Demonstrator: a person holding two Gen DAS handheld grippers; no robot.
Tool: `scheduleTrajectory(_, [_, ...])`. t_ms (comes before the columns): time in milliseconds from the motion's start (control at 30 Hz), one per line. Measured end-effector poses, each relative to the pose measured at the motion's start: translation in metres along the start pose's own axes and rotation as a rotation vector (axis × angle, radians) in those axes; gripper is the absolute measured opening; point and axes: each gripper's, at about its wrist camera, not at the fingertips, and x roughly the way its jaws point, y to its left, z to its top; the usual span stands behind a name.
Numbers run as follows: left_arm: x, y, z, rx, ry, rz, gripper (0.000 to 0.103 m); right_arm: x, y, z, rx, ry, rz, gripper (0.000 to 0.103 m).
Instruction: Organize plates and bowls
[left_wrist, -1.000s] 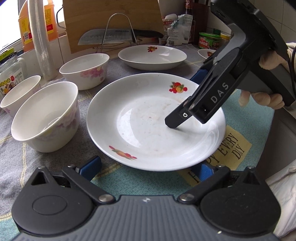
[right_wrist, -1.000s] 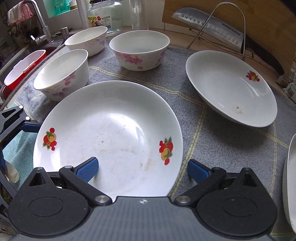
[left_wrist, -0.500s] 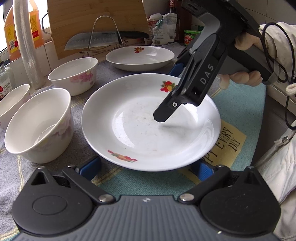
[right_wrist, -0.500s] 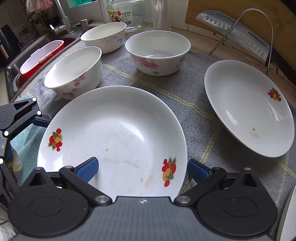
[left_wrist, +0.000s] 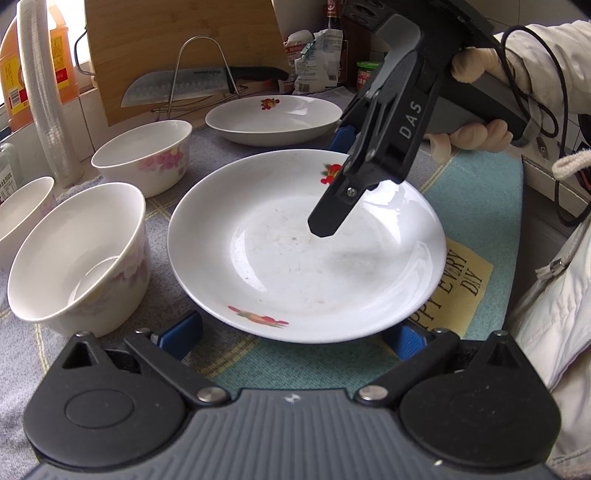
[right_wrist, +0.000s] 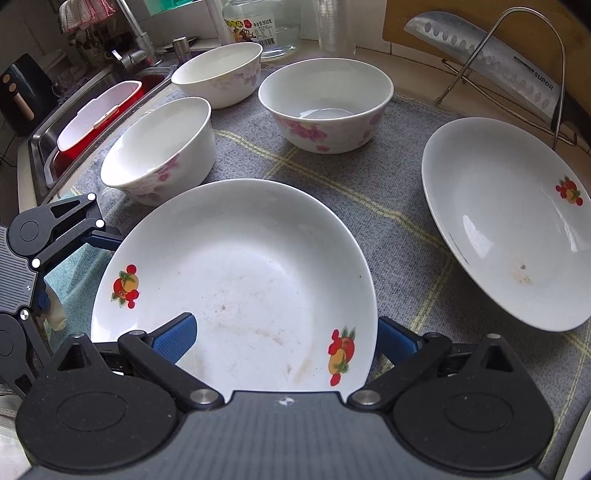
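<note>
Lying on a grey cloth (right_wrist: 399, 236), seemingly beside a sink (right_wrist: 40, 147): plate (right_wrist: 243, 266), both grippers wide.

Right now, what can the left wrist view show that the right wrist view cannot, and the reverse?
Only the left wrist view shows the hand holding the right tongs, an orange bottle and the yellow patch with writing. Only the right wrist view shows the sink with a red tub and the tap. Both show the near plate, the second plate, three bowls and the knife on its rack.
</note>
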Motion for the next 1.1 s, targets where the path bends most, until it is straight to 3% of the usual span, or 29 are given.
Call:
scheduleTrajectory(267, [0.000, 0.000, 0.001, 0.013, -0.005, -0.006, 0.103, -0.002, -0.011, 0.009, 0.097, 0.043, 0.079, 0.103])
scheduleTrajectory(1100, [-0.001, -0.003, 0.006, 0.102, -0.019, -0.022, 0.102, 0.001, -0.009, 0.018, 0.133, 0.103, 0.066, 0.097])
